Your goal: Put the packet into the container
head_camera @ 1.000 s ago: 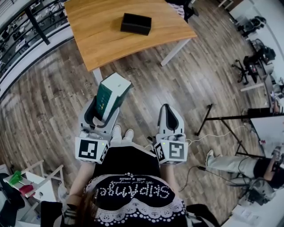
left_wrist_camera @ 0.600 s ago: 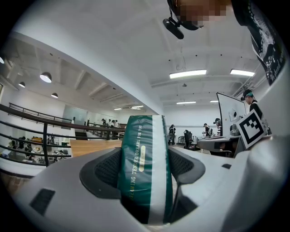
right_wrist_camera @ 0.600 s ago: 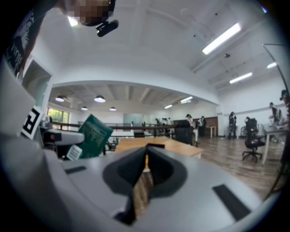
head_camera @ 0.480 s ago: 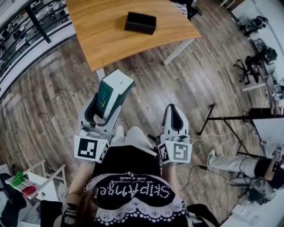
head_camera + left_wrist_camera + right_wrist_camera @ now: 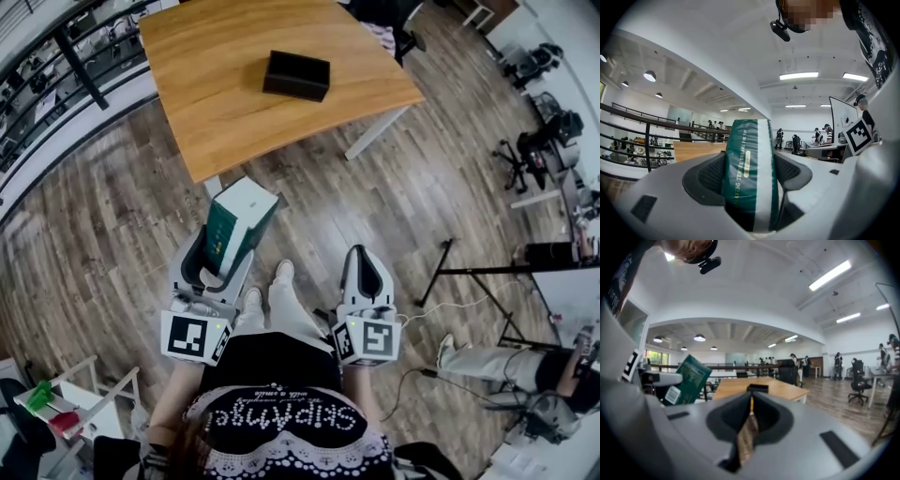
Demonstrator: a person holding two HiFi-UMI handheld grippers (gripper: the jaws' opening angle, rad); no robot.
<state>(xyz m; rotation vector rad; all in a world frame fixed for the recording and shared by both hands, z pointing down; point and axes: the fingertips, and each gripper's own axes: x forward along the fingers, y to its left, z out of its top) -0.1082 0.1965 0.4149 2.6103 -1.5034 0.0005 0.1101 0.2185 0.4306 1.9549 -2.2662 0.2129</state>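
Note:
A green and white packet (image 5: 234,221) stands out of my left gripper (image 5: 221,246), whose jaws are shut on it. From the left gripper view the packet (image 5: 751,173) fills the gap between the dark pads. The black container (image 5: 296,75) lies on the wooden table (image 5: 216,103), well ahead of both grippers. My right gripper (image 5: 364,270) is held over the floor, shut, with nothing between its jaws. In the right gripper view the container (image 5: 758,388) shows just beyond the closed jaws, with the packet (image 5: 690,379) off to the left.
Dark railings (image 5: 75,66) run along the left. A tripod stand (image 5: 473,272) and office chairs (image 5: 530,141) stand on the wood floor to the right. A small white shelf (image 5: 66,403) is at the lower left. The person's shoes (image 5: 267,291) show between the grippers.
The person has stepped nearer the table, which sits lower and larger in the head view. Both grippers keep their hold and pose; the packet stays in the left one.

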